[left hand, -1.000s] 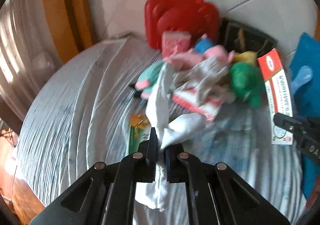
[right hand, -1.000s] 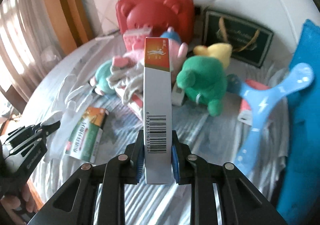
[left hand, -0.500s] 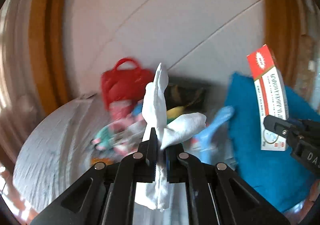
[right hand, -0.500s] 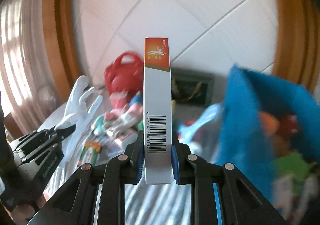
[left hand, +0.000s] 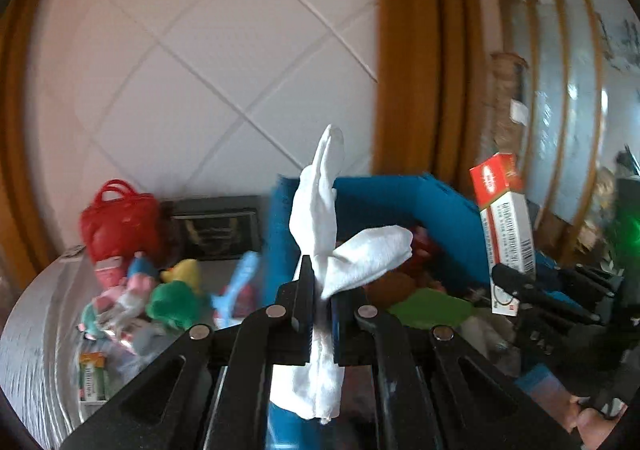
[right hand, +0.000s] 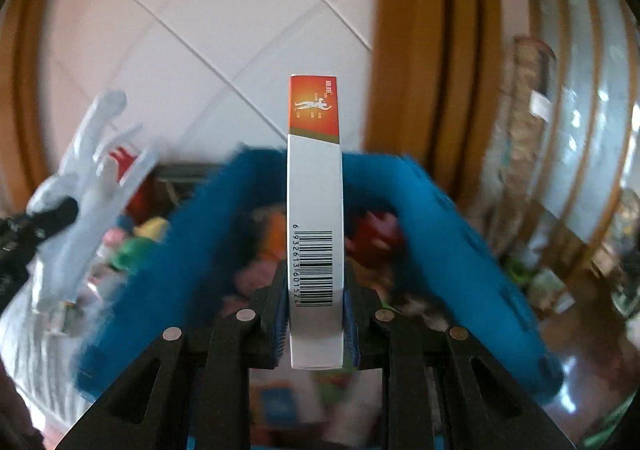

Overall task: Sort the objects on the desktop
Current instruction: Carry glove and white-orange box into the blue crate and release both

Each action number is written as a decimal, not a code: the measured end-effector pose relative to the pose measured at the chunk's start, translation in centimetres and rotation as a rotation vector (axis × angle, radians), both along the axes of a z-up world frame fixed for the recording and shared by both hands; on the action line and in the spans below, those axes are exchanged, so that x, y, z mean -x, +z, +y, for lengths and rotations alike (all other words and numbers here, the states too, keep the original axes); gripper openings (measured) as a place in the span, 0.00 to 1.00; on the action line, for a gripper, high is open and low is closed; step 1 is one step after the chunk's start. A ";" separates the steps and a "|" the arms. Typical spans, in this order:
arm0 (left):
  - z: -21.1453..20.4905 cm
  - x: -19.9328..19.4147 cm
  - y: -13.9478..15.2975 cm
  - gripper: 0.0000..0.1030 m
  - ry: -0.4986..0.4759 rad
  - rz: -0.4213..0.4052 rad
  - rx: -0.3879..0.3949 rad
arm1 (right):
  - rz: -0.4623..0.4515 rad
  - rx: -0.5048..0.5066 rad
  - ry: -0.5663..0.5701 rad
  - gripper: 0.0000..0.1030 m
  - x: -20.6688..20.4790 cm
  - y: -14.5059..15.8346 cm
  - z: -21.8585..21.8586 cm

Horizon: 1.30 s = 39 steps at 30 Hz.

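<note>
Left wrist view: the left claw, clenched on a white glove, now hangs before the blue basket, where a second ago it was low over the cluttered counter. Beside it the right claw grips a tall carton, also swung from the toy pile to face the basket's open mouth. Both items look ready to drop in; neither is released yet, and plush toys remain on the counter.
</note>
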<state>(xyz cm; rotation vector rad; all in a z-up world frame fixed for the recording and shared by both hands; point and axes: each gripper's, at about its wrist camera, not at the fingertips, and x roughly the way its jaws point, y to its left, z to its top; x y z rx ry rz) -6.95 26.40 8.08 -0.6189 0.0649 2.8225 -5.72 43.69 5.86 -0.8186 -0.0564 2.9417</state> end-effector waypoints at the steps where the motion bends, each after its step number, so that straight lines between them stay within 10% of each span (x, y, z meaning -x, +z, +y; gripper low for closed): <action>1: 1.4 0.0 -0.2 0.06 -0.013 -0.010 0.013 | -0.015 0.002 -0.017 0.22 0.3 -0.6 1.0; 15: 9.4 1.8 -4.1 0.06 -0.016 -0.126 0.150 | -0.161 -0.018 -0.064 0.22 1.7 -5.4 7.9; 19: 10.0 2.2 -4.2 0.29 0.004 -0.138 0.172 | -0.163 -0.025 -0.066 0.25 1.9 -5.8 8.2; 22: 9.6 2.0 -4.2 0.75 0.028 -0.122 0.167 | -0.153 -0.027 -0.067 0.56 1.9 -5.8 8.5; 29: 8.7 1.8 -4.0 0.76 0.042 -0.110 0.163 | -0.129 -0.031 -0.068 1.00 1.4 -5.3 8.7; 39: 3.6 -0.5 -1.3 0.91 0.047 -0.019 0.097 | -0.060 -0.022 -0.062 1.00 -0.2 -1.8 6.0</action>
